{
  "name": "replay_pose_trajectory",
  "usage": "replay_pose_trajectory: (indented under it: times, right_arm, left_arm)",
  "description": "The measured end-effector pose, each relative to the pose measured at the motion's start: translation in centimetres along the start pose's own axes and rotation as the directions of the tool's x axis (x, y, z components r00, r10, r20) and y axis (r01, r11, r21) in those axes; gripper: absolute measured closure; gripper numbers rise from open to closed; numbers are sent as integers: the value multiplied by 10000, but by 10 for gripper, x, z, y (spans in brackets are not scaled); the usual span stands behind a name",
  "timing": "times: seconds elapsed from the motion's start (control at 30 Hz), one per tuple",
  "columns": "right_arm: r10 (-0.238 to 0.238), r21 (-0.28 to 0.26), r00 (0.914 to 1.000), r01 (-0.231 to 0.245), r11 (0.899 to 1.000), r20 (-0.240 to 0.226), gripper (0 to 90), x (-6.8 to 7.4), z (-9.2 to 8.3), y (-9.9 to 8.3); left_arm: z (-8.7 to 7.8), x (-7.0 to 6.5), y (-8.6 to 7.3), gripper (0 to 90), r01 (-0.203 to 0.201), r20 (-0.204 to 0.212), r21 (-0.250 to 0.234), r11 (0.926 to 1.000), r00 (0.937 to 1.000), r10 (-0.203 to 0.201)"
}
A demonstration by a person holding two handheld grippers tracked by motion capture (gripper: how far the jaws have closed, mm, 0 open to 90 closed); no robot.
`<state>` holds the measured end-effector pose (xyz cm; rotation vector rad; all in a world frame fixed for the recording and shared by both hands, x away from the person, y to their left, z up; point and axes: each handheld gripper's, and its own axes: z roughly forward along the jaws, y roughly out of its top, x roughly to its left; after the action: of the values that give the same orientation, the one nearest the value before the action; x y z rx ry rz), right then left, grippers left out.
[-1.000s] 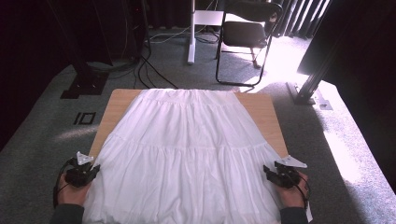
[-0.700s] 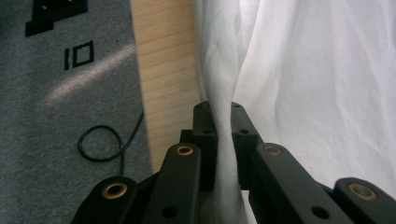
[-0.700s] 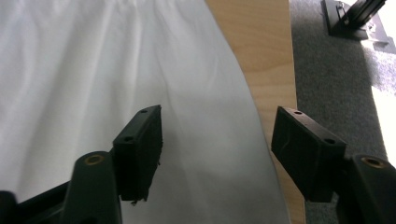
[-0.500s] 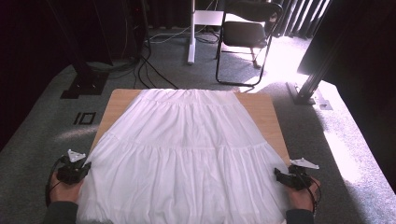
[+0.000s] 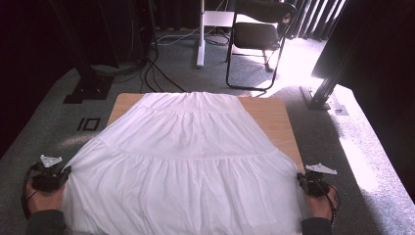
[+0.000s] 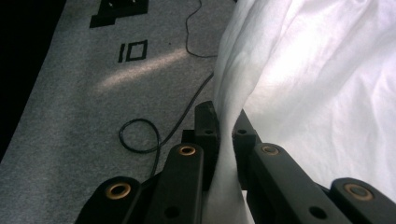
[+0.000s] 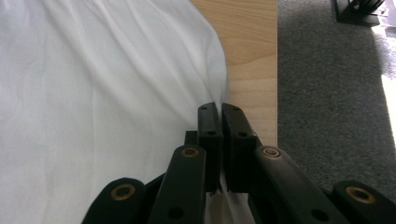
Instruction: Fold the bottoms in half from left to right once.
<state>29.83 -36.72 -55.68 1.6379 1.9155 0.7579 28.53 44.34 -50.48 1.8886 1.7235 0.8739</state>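
1. Grey carpet (image 5: 58,132) surrounds the wooden bench (image 5: 274,122); the white skirt (image 5: 191,161) lies spread across it.
2. Left hand-held gripper (image 5: 62,175) is clamped on the skirt's left edge.
3. Right hand-held gripper (image 5: 301,180) has just closed, pinching the right edge.

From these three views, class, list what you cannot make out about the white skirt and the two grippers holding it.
- High view: the skirt's hem is cut off by the bottom edge.
- High view: the table under the skirt is mostly hidden by the cloth.
- Left gripper view: the pinched edge is hidden between the jaws.
- Right gripper view: how much cloth is caught is hidden by the shut jaws.
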Motion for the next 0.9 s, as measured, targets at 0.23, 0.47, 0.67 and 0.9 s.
replay_pose_trajectory:
  times: [0.23,0.47,0.67,0.9]
  right_arm:
    - [-13,-119,10000,12,9999,-88,846,2,1,0]
    - [274,-305,9996,-276,9992,-65,774,0,1,-2]
    - [405,-446,9992,-407,9982,-65,730,-2,1,-5]
    - [448,-520,9990,-452,9976,-87,716,-3,1,-6]
  left_arm:
    - [-43,-22,25,871,339,2375,-1685,9851,9714,72]
    - [-78,-74,61,871,-161,4547,-3195,9474,8746,1682]
    - [-92,-159,97,871,-1583,5490,-4195,8938,7399,3887]
    - [-90,-279,136,871,-2484,6532,-4955,8323,5250,5456]
